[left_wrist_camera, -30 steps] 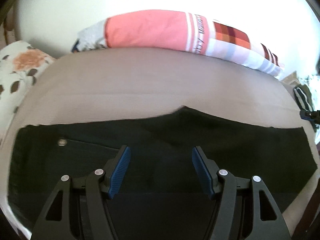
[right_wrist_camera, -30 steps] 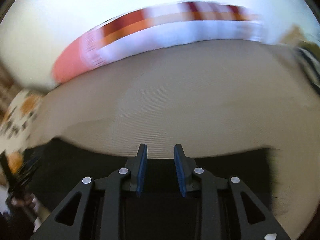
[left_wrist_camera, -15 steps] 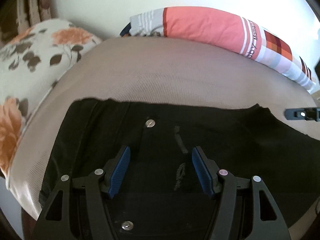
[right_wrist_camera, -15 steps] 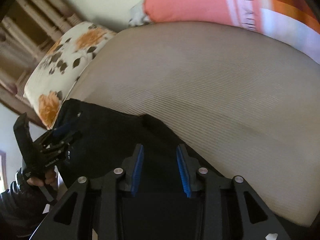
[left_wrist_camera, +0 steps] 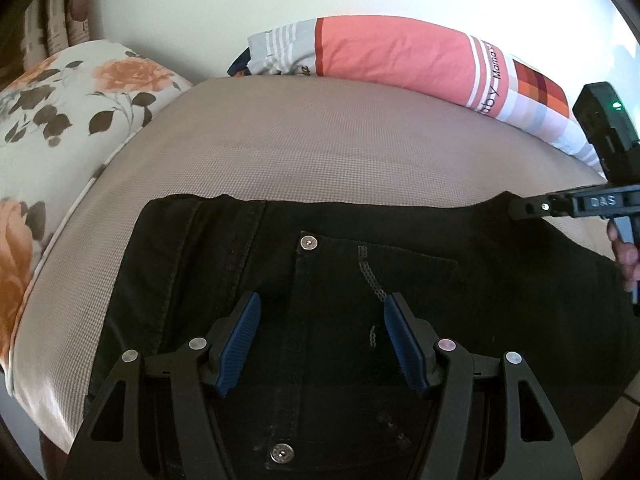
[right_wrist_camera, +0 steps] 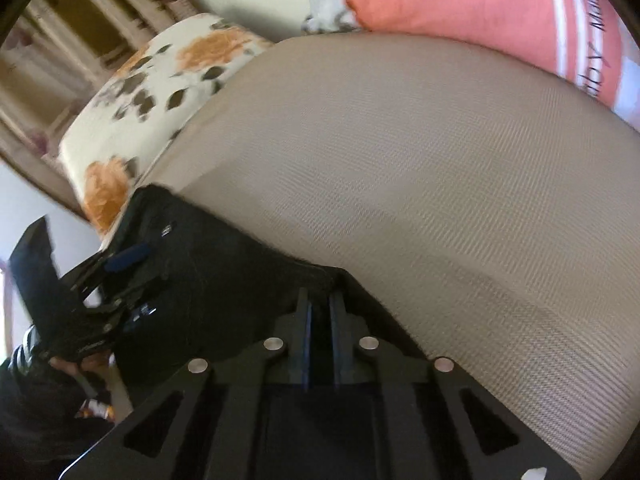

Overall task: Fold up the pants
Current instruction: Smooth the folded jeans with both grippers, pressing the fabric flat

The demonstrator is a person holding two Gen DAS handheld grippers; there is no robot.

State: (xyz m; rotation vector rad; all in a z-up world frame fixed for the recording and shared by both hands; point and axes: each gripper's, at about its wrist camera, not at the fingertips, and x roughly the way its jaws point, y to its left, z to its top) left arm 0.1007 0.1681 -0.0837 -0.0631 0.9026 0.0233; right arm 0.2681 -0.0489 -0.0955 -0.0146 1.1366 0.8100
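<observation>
Black pants [left_wrist_camera: 360, 280] lie flat along the near side of a beige mattress [left_wrist_camera: 320, 148], waistband end to the left, back pocket with metal rivets facing up. My left gripper [left_wrist_camera: 322, 340] is open, its blue pads spread wide just above the pocket. My right gripper [right_wrist_camera: 320, 312] is shut on the far edge of the pants [right_wrist_camera: 224, 280]; in the left wrist view its tip [left_wrist_camera: 524, 209] meets that same edge at the right. In the right wrist view the left gripper [right_wrist_camera: 120, 276] shows at the left over the waistband.
A pink striped pillow [left_wrist_camera: 400, 56] lies along the wall at the back. A floral cushion [left_wrist_camera: 60, 120] sits at the left end of the mattress. The mattress edge drops off near the left.
My left gripper moved left along the pants to the waistband end and came closer. My right gripper swung left, reached the far edge of the pants and closed on it.
</observation>
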